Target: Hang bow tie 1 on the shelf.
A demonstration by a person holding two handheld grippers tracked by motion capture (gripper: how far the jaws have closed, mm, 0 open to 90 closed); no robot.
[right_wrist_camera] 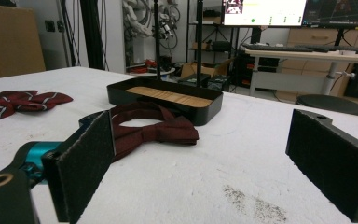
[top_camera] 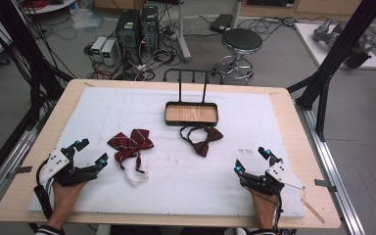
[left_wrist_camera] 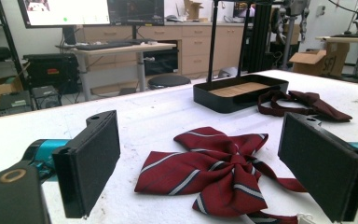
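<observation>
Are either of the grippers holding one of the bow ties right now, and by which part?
Nothing is held. The left gripper stands open beside the striped bow tie, and the right gripper is open, short of the plain bow tie.

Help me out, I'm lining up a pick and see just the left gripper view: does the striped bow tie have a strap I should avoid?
Observer: Yes. In the high view the striped bow tie trails a strap with a white end toward the person, beside the left hand-held gripper.
Operator: Where is the right hand-held gripper?
Observer: The right hand-held gripper rests near the table's front edge, jaws open, empty.
Operator: Is the plain bow tie touching the tray?
Observer: In the right gripper view the plain bow tie has its strap loop lying right against the tray wall.
</observation>
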